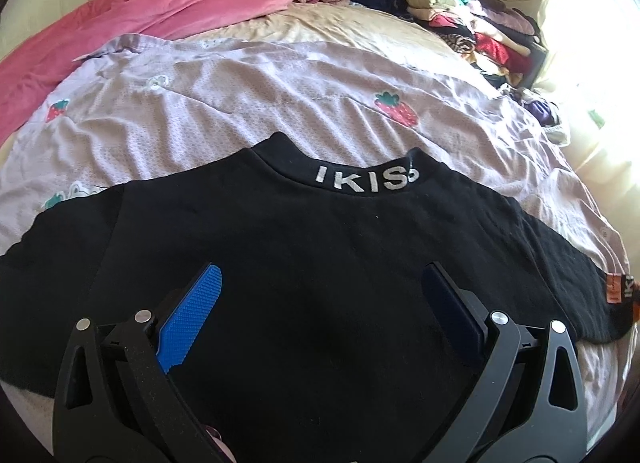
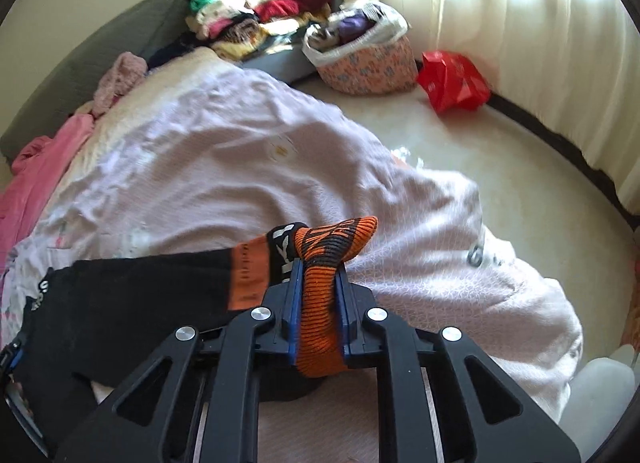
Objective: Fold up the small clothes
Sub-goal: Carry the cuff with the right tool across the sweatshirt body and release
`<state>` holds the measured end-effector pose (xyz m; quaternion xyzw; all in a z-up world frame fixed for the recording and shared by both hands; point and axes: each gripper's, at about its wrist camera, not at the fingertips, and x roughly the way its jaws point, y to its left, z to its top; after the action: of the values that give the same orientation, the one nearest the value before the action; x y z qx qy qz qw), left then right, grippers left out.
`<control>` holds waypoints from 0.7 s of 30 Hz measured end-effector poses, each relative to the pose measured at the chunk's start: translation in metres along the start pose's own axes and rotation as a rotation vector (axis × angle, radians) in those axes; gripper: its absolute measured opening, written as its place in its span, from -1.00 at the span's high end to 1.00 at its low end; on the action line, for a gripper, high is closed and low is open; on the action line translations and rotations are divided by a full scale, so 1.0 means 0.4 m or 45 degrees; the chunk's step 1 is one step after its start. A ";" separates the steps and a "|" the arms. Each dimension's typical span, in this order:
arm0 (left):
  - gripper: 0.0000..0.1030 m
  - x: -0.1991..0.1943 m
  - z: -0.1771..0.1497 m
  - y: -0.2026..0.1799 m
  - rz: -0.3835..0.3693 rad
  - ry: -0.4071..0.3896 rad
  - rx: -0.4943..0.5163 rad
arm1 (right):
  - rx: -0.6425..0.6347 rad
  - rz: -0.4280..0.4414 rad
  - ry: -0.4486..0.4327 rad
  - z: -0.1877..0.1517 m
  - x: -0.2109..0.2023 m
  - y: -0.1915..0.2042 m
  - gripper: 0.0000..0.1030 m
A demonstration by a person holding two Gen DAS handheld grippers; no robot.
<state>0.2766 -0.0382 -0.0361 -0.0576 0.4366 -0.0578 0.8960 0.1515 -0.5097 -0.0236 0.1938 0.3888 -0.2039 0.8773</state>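
Folding sleeve: right gripper (image 2: 319, 283) clenching orange cuff (image 2: 324, 315) at 6 o'clock; left gripper (image 1: 320, 303) released, hovering over top (image 1: 320, 231). Next: carrying cuff toward 9 o'clock.

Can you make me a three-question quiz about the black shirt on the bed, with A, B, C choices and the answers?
1. Where does the black shirt lie?
A. On the lilac strawberry blanket
B. On the floor
C. In the basket

2. What colour is the sleeve cuff?
A. Green
B. Orange with black stripes
C. White

3. What is the right gripper doing?
A. Hanging open over the pillow
B. Shut on the cuff
C. Holding a red bag

Answers:
1. A, the shirt is spread flat on the blanket, collar away from the left gripper.
2. B, the ribbed end between the fingers is orange with black stripes.
3. B, both blue pads press the cuff from each side, while the left gripper hangs open above the shirt.
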 end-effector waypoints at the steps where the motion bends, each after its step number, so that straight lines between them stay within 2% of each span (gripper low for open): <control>1: -0.83 -0.002 -0.001 0.000 -0.017 0.003 0.002 | -0.010 0.014 -0.012 0.001 -0.017 0.016 0.79; 6: -0.83 -0.013 -0.007 -0.008 -0.058 0.013 0.023 | -0.081 0.083 -0.053 0.005 -0.081 0.108 0.80; 11: -0.83 -0.038 -0.015 -0.010 -0.070 0.000 0.030 | -0.141 0.196 -0.073 0.010 -0.124 0.230 0.80; 18: -0.83 -0.062 -0.033 -0.012 -0.095 -0.001 0.072 | -0.233 0.393 -0.033 -0.015 -0.147 0.427 0.80; 21: -0.83 -0.062 -0.029 -0.002 -0.129 0.031 0.090 | -0.264 0.487 -0.010 -0.025 -0.155 0.509 0.80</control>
<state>0.2522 -0.0359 -0.0236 -0.0471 0.4417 -0.1194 0.8880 0.2111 -0.3204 0.0544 0.1722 0.3603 0.0067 0.9168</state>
